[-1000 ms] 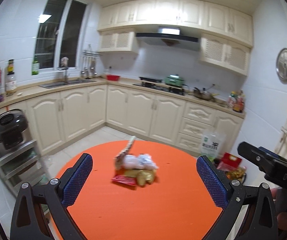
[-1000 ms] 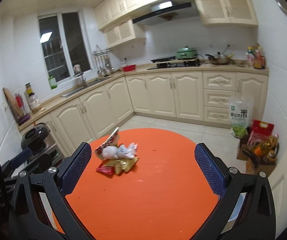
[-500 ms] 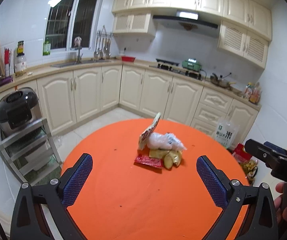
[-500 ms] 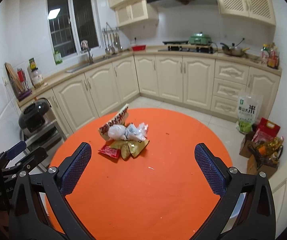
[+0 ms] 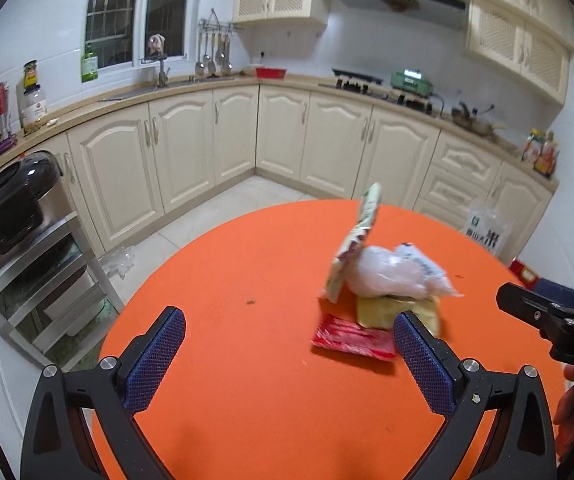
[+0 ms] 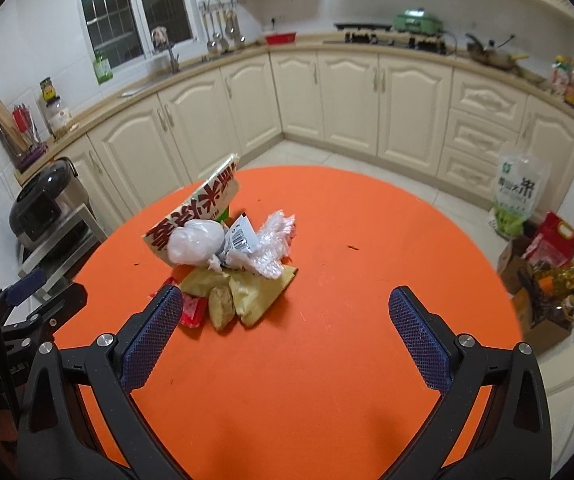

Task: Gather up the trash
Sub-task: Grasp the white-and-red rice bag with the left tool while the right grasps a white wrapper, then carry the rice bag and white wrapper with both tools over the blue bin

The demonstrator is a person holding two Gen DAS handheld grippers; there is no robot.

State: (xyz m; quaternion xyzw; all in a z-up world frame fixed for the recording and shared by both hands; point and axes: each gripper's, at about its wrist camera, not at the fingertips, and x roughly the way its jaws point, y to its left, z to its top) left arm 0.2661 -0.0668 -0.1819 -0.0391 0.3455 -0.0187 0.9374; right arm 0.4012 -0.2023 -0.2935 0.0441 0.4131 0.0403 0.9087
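While each tool (image 5: 289, 354) (image 6: 285, 338) gapes (knurled blue pads), crinkly wrappers (image 6: 227, 256) heap on the round orange table (image 6: 327, 380).

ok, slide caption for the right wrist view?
Open right gripper above a round orange table, facing a pile of crumpled snack wrappers.

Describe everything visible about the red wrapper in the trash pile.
The red wrapper is a flat, glossy, foil-like packet, rectangular and slightly crinkled. It lies flat on the orange table at the near edge of the pile, partly tucked under the yellowish wrapper. No hand-held gripper touches it. In the right wrist view a finger mostly hides it.
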